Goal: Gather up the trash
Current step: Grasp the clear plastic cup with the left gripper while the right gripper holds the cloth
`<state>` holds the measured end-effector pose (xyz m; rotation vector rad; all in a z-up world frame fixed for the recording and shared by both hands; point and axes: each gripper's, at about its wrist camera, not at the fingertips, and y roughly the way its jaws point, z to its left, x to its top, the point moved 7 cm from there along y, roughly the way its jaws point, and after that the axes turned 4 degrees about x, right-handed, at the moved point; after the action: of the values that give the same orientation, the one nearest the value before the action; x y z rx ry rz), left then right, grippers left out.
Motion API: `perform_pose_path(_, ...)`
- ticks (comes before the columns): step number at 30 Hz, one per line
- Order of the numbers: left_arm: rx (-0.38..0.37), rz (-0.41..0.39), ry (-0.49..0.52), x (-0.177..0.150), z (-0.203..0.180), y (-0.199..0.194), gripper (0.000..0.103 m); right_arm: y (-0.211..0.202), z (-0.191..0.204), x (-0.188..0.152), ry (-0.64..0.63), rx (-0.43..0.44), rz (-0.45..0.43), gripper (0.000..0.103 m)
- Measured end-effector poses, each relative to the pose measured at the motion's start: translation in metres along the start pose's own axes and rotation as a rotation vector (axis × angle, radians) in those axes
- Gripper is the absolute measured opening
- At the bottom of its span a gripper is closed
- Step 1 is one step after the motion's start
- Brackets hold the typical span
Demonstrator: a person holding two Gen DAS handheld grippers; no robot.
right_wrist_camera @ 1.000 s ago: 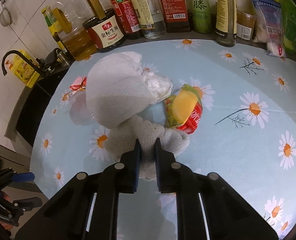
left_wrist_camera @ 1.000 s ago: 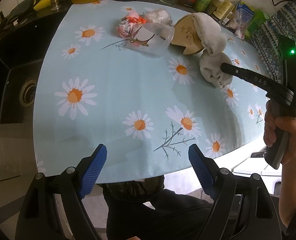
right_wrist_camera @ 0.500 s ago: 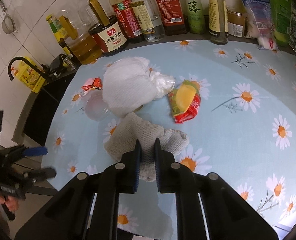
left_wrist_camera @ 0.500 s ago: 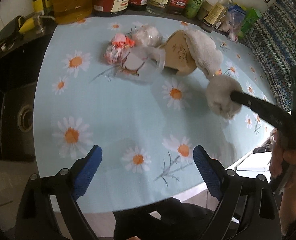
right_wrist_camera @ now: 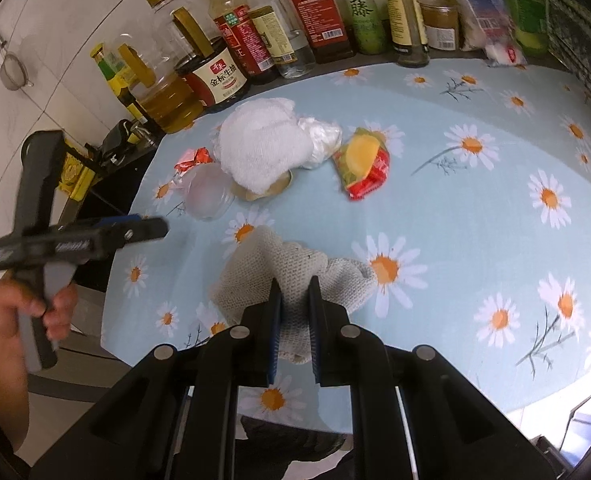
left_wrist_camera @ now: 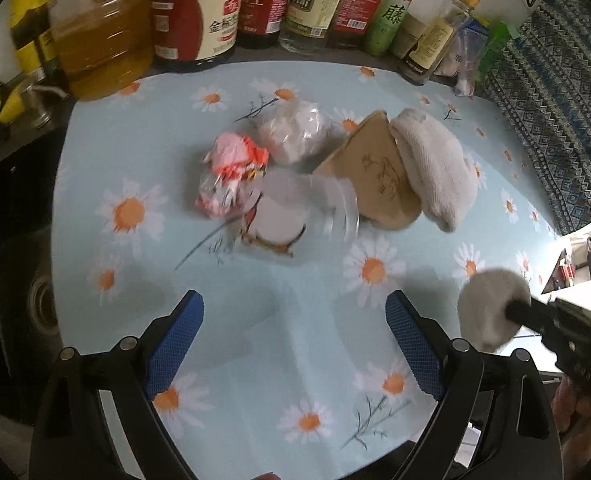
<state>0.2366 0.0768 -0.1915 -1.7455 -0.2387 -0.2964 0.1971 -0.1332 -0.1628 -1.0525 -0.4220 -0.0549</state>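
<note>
The right gripper (right_wrist_camera: 294,296) is clamped narrow on a grey knit rag (right_wrist_camera: 295,268), pinching it near the middle. In the right wrist view the rag hangs off the fingers just above the near part of the surface (right_wrist_camera: 475,208), which wears a light blue daisy cloth. From the left wrist view the same rag (left_wrist_camera: 491,308) shows as a fuzzy grey ball at the near right edge.

The left gripper (left_wrist_camera: 295,344) is spread wide with nothing between its blue pads (left_wrist_camera: 175,344). It hovers over the near side of the surface, pointing at the trash pile. In the right wrist view it (right_wrist_camera: 147,228) sits at the left edge of the surface.

The rest of the trash sits bunched up around the middle of the surface. There's a clear plastic cup (left_wrist_camera: 291,216) lying on its side, a bit blurry. Touching it on the far left is a red and white wrapper (left_wrist_camera: 231,172). Just beside that, farther back, is a crumpled clear bag (left_wrist_camera: 295,132). To the right of the cup a tan paper cone (left_wrist_camera: 379,176) lies with a white cloth (left_wrist_camera: 431,164) draped against its right side. In the right wrist view there's also a yellow and red snack packet (right_wrist_camera: 363,164) lying just right of the white cloth.

Bottles (right_wrist_camera: 255,40) of oil and sauce line the far edge.
</note>
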Motion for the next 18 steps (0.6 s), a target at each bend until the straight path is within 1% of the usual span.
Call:
perform_pose_path(4, -0.022, -0.009, 0.024, 0.012, -0.002, 0.008, 0.09, -0.004, -0.001, -0.007, 0.027, -0.005, -0.005, 0.014)
perform_pose_path(6, -0.049, -0.01, 0.027, 0.019, -0.003, 0.015, 0.09, -0.005, 0.0, -0.011, 0.036, -0.004, -0.006, 0.014)
perform_pose_path(12, -0.054, 0.022, 0.042, 0.032, 0.004, 0.037, 0.09, -0.006, 0.001, -0.019, 0.059, -0.013, 0.001, 0.014)
perform_pose_path(15, -0.068, 0.024, 0.054, 0.036, 0.005, 0.042, 0.09, -0.006, 0.001, -0.02, 0.069, -0.016, 0.001, 0.014)
perform_pose_path(18, -0.1, 0.035, 0.055, 0.039, 0.003, 0.046, 0.089, -0.006, 0.0, -0.021, 0.08, -0.022, 0.0, 0.014)
